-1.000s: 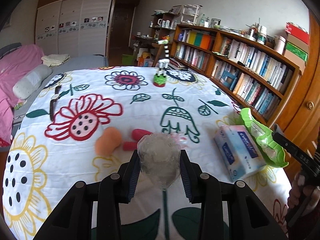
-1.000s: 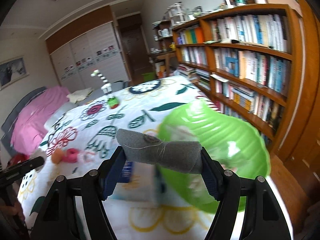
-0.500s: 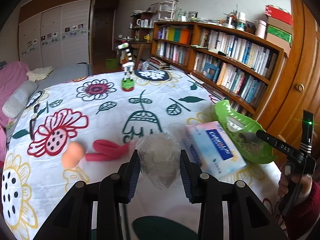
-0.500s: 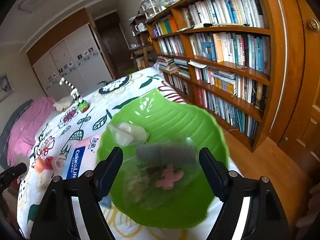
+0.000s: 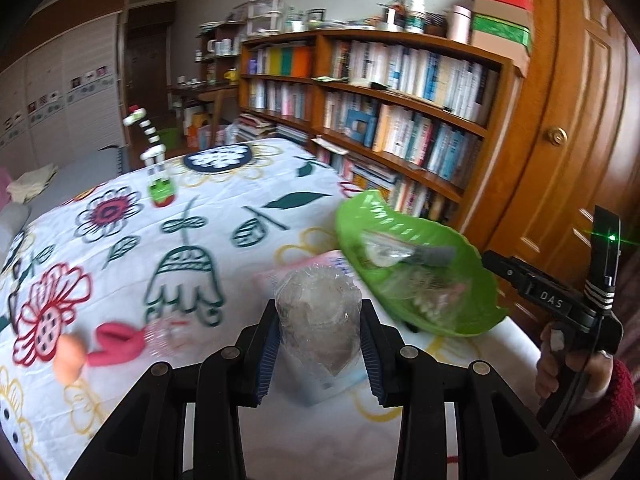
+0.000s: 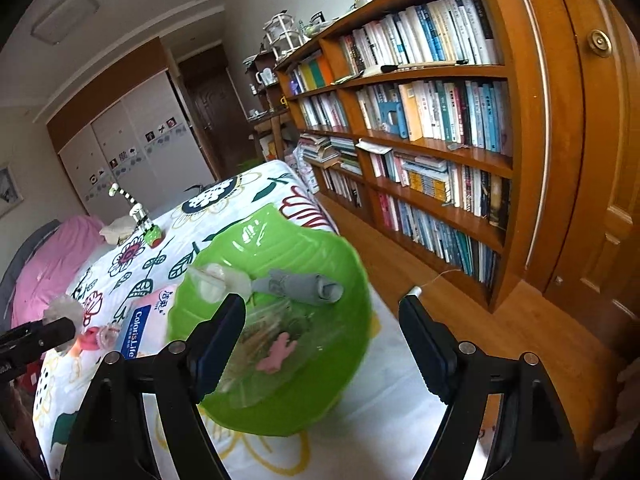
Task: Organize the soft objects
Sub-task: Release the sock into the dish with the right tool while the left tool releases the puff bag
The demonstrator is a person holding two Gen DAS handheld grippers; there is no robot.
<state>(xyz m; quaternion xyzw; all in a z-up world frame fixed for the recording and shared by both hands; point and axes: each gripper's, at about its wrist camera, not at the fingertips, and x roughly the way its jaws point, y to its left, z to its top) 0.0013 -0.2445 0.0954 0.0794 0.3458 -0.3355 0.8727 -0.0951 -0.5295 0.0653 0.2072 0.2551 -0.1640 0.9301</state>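
Note:
My left gripper (image 5: 318, 320) is shut on a crumpled clear plastic bundle (image 5: 318, 308), held above the flowered bedspread just left of the green leaf-shaped bowl (image 5: 472, 320). In the right wrist view my right gripper (image 6: 322, 312) stands open over the same green bowl (image 6: 312, 400), with nothing between its fingers. A rolled grey cloth (image 6: 304, 286) lies loose in the bowl beside a white soft piece (image 6: 218, 280), a small pink piece (image 6: 276, 354) and clear wrapping. The grey cloth (image 5: 434, 257) also shows in the left wrist view.
A tissue pack (image 6: 140, 320) lies left of the bowl, partly hidden under my left fingers. A red sock-like item (image 5: 116, 344) and an orange ball (image 5: 68, 360) lie at the left. A striped toy (image 5: 154, 160) stands far back. Bookshelves (image 5: 400, 120) and a wooden door (image 5: 580, 120) line the right.
My right gripper opened and let go of the grey cloth roll, which now lies in the green bowl. My left gripper swung right toward the bowl, still gripping the plastic bundle.

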